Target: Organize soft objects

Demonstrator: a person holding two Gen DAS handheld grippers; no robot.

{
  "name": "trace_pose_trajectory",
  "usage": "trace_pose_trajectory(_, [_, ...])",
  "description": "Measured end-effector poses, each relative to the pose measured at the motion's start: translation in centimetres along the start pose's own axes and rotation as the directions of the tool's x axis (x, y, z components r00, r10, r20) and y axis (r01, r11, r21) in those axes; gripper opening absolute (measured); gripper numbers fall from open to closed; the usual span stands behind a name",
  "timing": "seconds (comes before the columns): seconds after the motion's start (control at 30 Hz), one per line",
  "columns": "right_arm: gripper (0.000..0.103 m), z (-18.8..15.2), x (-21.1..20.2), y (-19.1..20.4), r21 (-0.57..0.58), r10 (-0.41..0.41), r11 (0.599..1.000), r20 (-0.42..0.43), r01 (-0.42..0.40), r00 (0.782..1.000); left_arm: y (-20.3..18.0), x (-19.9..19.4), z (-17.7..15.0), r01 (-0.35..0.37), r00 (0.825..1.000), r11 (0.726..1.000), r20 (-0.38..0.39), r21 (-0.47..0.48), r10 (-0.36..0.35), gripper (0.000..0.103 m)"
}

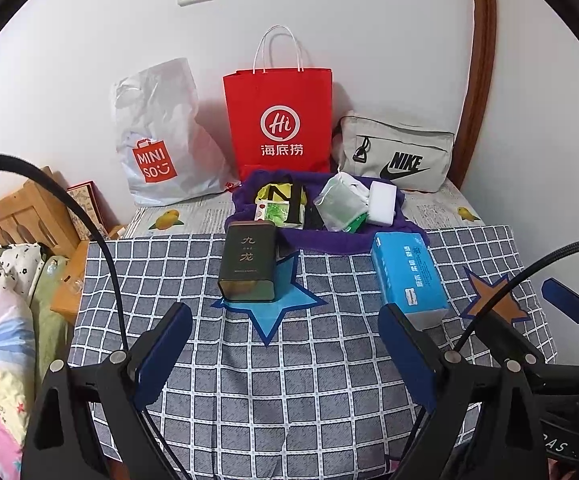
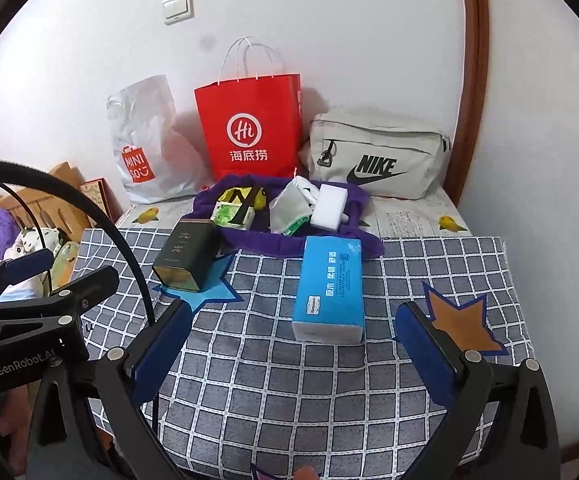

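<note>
A blue tissue pack (image 1: 407,276) (image 2: 329,288) lies on the checked cloth (image 1: 289,380) (image 2: 289,392). A dark tin box (image 1: 248,266) (image 2: 187,258) stands on a blue star patch. Behind them a purple towel (image 1: 329,240) (image 2: 281,244) carries a white sponge block (image 1: 382,203) (image 2: 328,206), a clear pouch (image 1: 339,202) (image 2: 287,208) and small packets (image 1: 279,204) (image 2: 235,210). My left gripper (image 1: 285,340) stands open in front of the tin and the pack, with nothing between its fingers. My right gripper (image 2: 293,344) is open too, just short of the tissue pack.
A white Miniso bag (image 1: 157,136) (image 2: 145,140), a red paper bag (image 1: 281,120) (image 2: 251,124) and a grey Nike pouch (image 1: 397,156) (image 2: 377,154) lean on the wall. Bedding (image 1: 1,320) and a wooden frame (image 1: 29,208) lie to the left. An orange star patch (image 2: 461,320) is on the right.
</note>
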State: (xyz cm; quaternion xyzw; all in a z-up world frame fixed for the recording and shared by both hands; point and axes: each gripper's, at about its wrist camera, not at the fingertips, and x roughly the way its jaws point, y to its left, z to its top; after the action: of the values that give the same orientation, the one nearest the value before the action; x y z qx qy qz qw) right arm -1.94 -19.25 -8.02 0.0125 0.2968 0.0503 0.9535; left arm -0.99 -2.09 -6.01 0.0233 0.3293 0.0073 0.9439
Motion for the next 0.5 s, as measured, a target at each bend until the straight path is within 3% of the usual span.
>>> trace_pose_trajectory(0.5, [0.101, -0.03, -0.09, 0.05, -0.006, -0.004, 1.0, 0.001, 0.004, 1.0, 0.16, 0.05, 0.1, -0.001, 1.0, 1.0, -0.007, 0.0, 0.001, 0.094])
